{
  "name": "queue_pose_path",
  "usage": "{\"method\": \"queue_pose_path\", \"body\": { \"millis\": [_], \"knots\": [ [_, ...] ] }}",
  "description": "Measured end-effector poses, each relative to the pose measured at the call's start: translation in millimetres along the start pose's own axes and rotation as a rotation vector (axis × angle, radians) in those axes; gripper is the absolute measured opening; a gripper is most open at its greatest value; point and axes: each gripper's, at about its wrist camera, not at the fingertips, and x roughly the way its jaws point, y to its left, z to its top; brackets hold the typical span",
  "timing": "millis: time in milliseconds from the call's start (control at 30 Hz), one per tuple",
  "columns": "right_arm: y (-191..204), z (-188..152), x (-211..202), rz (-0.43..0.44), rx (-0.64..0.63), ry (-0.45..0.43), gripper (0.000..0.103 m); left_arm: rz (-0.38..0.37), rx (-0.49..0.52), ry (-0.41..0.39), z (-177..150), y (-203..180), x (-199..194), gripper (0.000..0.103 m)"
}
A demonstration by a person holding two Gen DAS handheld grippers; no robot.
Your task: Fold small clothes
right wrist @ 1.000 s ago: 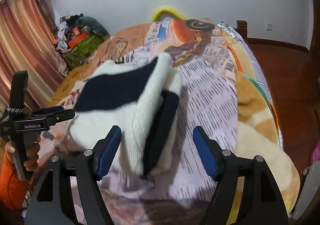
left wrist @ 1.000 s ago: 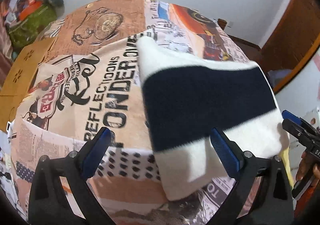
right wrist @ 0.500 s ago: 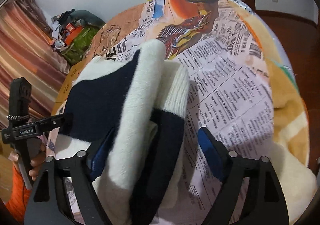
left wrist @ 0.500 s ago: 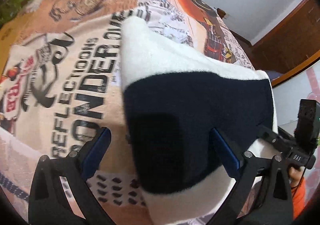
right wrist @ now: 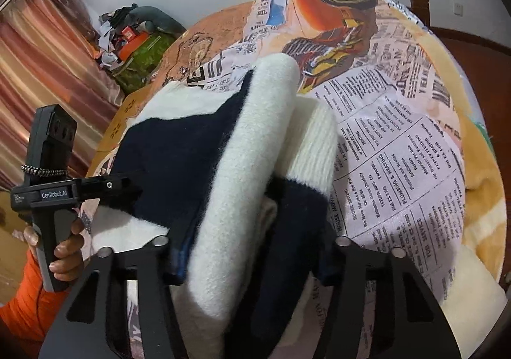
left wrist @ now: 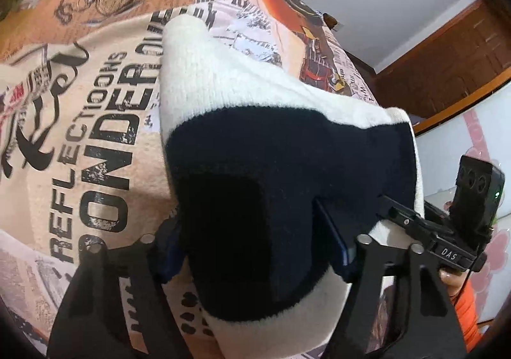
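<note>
A fluffy white garment with a wide navy band (left wrist: 281,167) lies folded on the bed. Its near left edge bulges between the blue pads (left wrist: 335,237) of my left gripper (left wrist: 246,225), whose jaws are closing and press into the navy fold. In the right wrist view the same garment (right wrist: 249,167) shows a thick doubled edge of white and navy. My right gripper (right wrist: 252,244) is closing on that edge, pads against the cloth. Each gripper appears in the other's view: the right gripper (left wrist: 392,209) and the left gripper (right wrist: 127,186), held by a hand in an orange sleeve.
The bed carries a newspaper-print cover (left wrist: 95,135). A yellow blanket (right wrist: 479,199) lies bunched along its right side. A green bag with clutter (right wrist: 140,52) sits beyond the far left corner, beside a striped curtain (right wrist: 38,71). Wooden trim (left wrist: 447,56) lines the right wall.
Both grippers dropped down and forward onto the garment. Their jaws, wide apart before, have narrowed around its folded edges, and the cloth fills more of each view.
</note>
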Motion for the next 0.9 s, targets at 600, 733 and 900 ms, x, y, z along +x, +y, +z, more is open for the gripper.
{"method": "queue_pose_path", "body": {
  "millis": [600, 733, 900],
  "knots": [
    [89, 20, -31, -0.013, -0.148, -0.106, 0.038, 0.051, 0.069, -0.174, -21, 9, -114, 0.055],
    [120, 27, -23, 0.007, -0.176, -0.119, 0.038, 0.075, 0.059, -0.217, -23, 30, -143, 0.055],
    [154, 34, 1, 0.043, -0.202, -0.12, 0.038, 0.117, 0.018, -0.238, -25, 69, -168, 0.055]
  ]
}}
